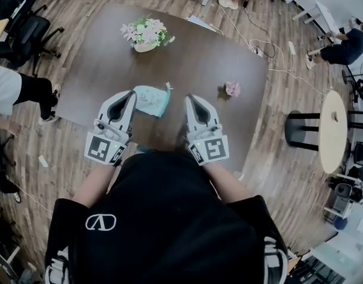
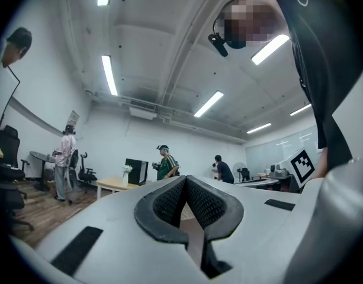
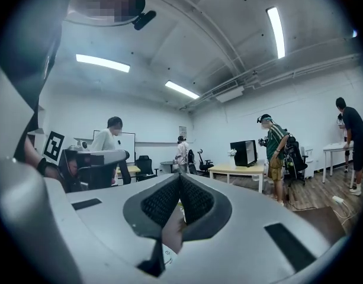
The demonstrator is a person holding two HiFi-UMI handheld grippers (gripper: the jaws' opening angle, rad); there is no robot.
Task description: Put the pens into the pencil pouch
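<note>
**Head view.** The pencil pouch (image 1: 150,100) is pale teal and lies on the dark surface (image 1: 187,58), on the person's side of the flower vase (image 1: 147,34). It looks like limp, light cloth, so it will likely sag and fold if lifted by one corner. The better hold is on the rim beside its mouth, one claw on each side to keep it open.

The left claw (image 1: 131,96) and the right claw (image 1: 190,101) sit nearer the person than the vase, one on each side of the pouch. The left tip is right at the pouch's edge. Whether it pinches the cloth cannot be told from here.

No pens show. They may be inside the pouch or hidden under the person's body. Being stiff, smooth and apt to roll, they would be best gripped mid-barrel. A small pink thing (image 1: 232,88) lies to the right of the vase; what it is cannot be made out.

**Left gripper view.** The left claw (image 2: 185,185) is closed, pad against pad, with nothing visible between them. The pouch is out of sight.

**Right gripper view.** The right claw (image 3: 180,185) is also closed. A pale printed patch (image 3: 171,235) shows through the slot behind the pads and cannot be identified.
</note>
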